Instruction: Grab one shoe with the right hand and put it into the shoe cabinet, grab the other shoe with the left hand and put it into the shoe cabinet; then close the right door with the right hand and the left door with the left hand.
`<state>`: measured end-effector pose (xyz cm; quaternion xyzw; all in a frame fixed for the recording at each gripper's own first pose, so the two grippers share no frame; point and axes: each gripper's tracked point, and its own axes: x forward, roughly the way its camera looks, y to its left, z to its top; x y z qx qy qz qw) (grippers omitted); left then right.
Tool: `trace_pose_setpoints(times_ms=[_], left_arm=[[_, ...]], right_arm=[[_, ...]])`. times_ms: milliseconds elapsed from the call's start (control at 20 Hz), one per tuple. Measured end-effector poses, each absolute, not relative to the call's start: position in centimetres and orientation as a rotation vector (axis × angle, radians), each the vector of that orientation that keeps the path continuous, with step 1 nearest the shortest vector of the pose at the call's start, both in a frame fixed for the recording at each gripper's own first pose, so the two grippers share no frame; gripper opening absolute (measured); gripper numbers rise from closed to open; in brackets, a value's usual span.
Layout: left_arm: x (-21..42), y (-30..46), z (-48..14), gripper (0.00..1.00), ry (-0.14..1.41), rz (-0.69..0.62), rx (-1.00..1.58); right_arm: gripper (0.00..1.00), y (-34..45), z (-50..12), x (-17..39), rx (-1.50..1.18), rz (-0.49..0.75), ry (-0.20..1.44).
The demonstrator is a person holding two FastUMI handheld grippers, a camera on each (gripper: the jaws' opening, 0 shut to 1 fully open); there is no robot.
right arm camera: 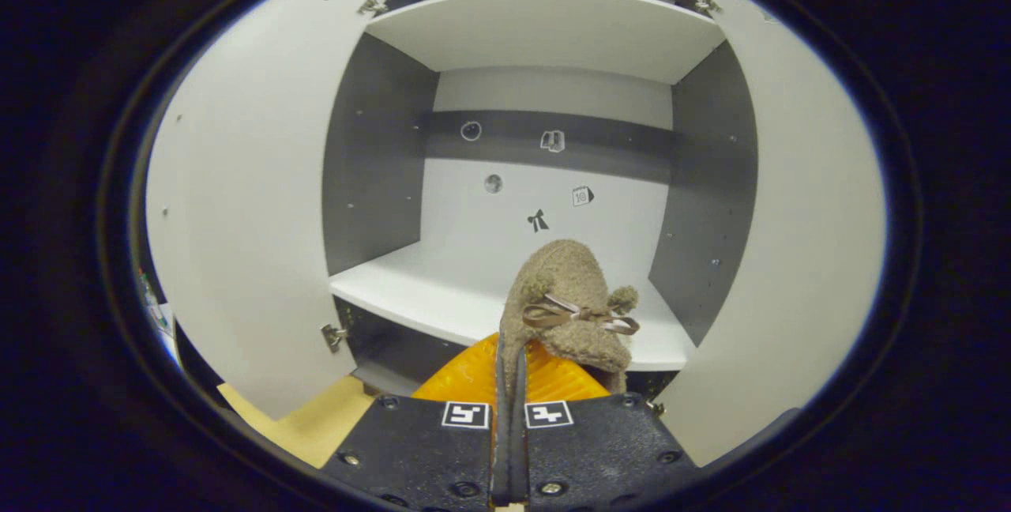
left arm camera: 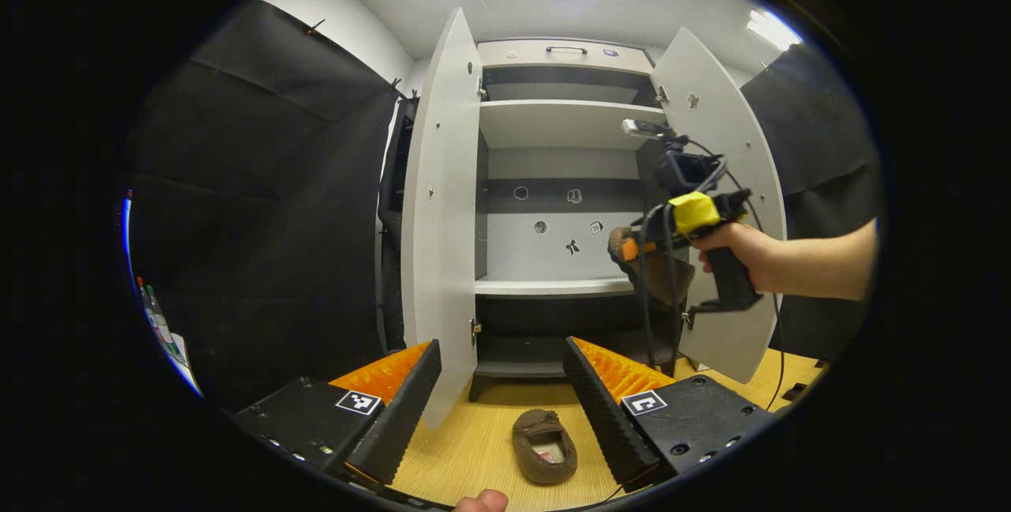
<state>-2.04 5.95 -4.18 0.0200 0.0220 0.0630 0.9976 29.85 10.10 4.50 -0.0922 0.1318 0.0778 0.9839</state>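
The shoe cabinet [left arm camera: 553,125] stands with both doors wide open. A brown fuzzy slipper [left arm camera: 543,445] lies on the wooden floor in front of it, just beyond and between the fingers of my open left gripper [left arm camera: 501,348]. In the right gripper view, my right gripper [right arm camera: 509,370] is shut on the edge of the other brown slipper [right arm camera: 570,295], which has a ribbon bow and hangs in front of the white middle shelf [right arm camera: 426,287]. The left gripper view shows that right gripper [left arm camera: 632,247], held by a hand, at the cabinet's right side, level with the middle shelf [left arm camera: 545,286].
The left door [left arm camera: 438,212] and right door [left arm camera: 731,204] swing outward on either side of the opening. The left door [right arm camera: 245,204] and right door [right arm camera: 798,259] frame the shelf in the right gripper view. Black cloth walls flank the cabinet. Bottles [left arm camera: 154,318] stand far left.
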Motion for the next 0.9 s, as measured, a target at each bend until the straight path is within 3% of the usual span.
trace_pose_setpoints(times_ms=[400, 800, 900], left_arm=[[-2.4, 8.4, -4.3, 0.95, 0.057, 0.195, 0.030], [-3.0, 9.6, -4.5, 0.95, 0.063, 0.230, 0.026], [-3.0, 9.7, -4.4, 0.95, 0.056, 0.232, 0.025]], right_arm=[[0.04, 9.3, 3.9, 39.8, -0.310, 0.041, 0.396], [0.04, 9.3, 2.4, 42.3, -0.269, -0.003, 0.494], [0.09, 9.2, 2.5, 42.5, -0.276, -0.014, 0.488]])
